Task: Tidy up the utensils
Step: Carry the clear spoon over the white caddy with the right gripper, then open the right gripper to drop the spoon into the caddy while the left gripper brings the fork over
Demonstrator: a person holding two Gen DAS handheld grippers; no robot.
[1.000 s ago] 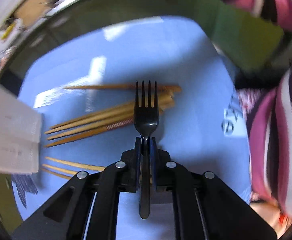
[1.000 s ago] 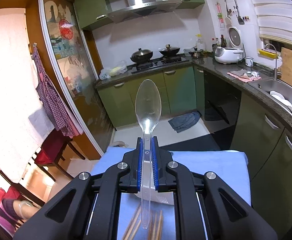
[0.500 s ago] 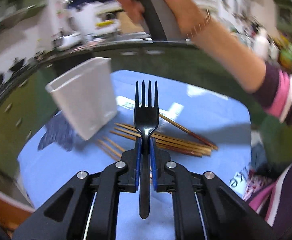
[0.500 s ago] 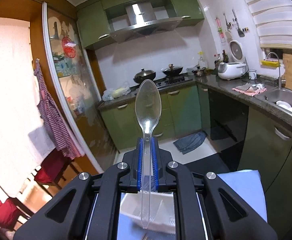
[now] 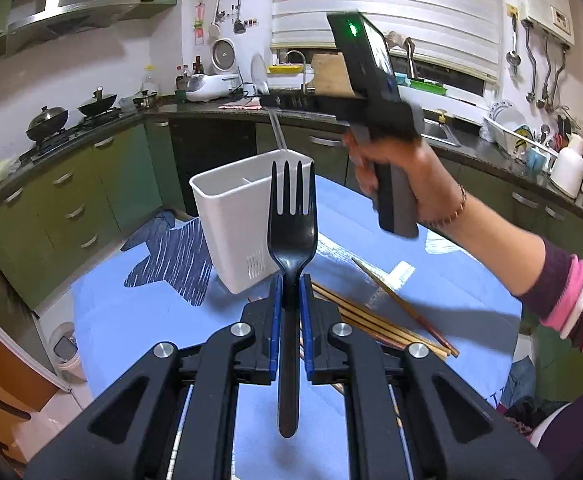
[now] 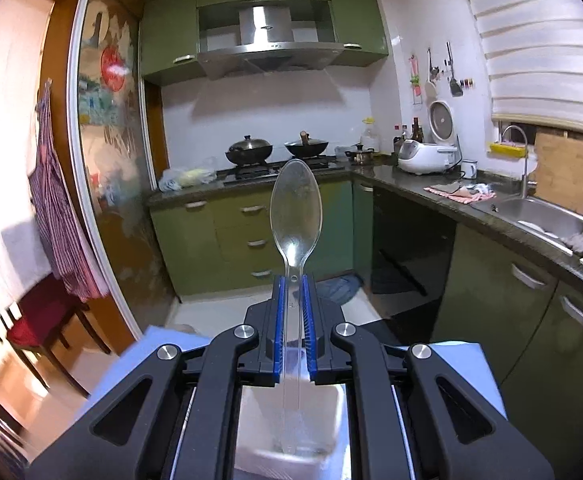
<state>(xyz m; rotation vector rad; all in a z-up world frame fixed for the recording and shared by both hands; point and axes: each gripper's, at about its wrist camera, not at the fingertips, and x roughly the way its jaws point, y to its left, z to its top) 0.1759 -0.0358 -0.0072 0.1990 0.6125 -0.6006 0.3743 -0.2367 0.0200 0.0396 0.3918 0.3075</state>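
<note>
Black fork [image 5: 291,236] clamped upright in left tongs [image 5: 290,300], tines up. Clear spoon [image 6: 296,216] clamped in right tongs [image 6: 293,304], bowl up, handle hanging over white caddy [image 6: 291,428] right below. Same caddy [image 5: 235,220] just beyond left tongs on blue desk [image 5: 139,320]; chopsticks [image 5: 379,320] lying right of them.

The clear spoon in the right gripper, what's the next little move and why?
Probably lower it straight down, then open. The right gripper is shut on the clear spoon, whose handle end hangs just over the white holder, apparently at its rim. The left gripper holds the black fork back.
</note>
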